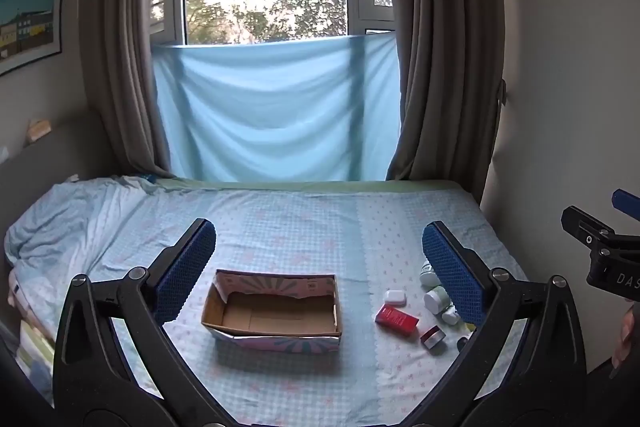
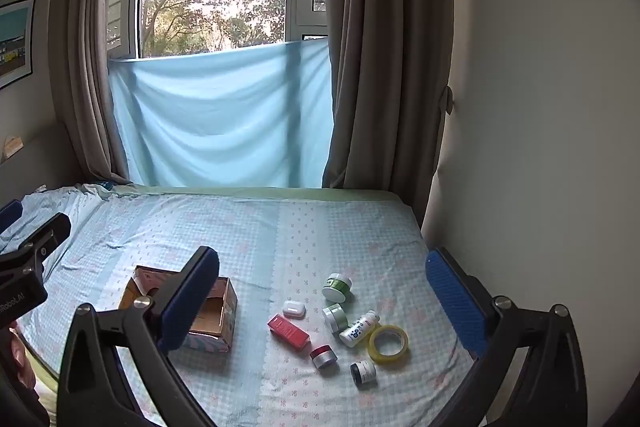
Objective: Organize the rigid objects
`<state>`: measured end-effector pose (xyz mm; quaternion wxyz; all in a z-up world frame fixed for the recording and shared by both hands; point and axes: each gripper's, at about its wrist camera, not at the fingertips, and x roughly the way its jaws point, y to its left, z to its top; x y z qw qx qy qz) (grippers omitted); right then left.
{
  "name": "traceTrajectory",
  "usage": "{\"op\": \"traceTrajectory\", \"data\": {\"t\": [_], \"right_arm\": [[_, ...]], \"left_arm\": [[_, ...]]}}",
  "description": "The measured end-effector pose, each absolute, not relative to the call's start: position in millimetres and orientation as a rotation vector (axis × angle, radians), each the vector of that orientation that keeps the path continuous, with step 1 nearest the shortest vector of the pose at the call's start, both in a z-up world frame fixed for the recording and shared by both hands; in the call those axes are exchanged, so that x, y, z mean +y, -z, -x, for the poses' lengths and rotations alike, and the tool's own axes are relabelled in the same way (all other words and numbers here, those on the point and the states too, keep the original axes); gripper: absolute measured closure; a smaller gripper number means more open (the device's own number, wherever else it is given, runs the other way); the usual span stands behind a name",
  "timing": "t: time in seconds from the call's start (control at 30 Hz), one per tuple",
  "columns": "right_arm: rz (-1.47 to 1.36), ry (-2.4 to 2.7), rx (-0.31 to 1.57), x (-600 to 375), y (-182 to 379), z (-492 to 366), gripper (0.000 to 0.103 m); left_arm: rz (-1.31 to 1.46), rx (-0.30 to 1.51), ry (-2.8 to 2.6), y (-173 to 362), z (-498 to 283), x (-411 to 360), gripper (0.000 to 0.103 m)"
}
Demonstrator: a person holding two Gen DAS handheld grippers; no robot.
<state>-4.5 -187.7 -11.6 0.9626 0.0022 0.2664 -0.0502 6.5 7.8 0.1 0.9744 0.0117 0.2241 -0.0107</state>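
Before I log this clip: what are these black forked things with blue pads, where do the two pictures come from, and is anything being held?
They are hand-held tongs, one per hand, each with a camera looking along its fingers. The left tongs and right tongs both stand wide open, holding nothing. Each view also catches the other tool at its edge. On the checked blue bedsheet sits an empty open cardboard box. Beside it lie a red carton, a white earbud case, two green-labelled jars, a white bottle, a yellow tape roll, and two small jars.
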Motion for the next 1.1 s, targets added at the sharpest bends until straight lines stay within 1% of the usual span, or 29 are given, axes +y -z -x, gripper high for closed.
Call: {"op": "traceTrajectory", "data": {"t": [1.1], "right_arm": [[-0.005, 0.119, 0.536, -184.6, 10.3, 0.9, 0.0]], "left_arm": [[-0.026, 0.454, 0.051, 5.0, -13.1, 6.0, 0.0]]}}
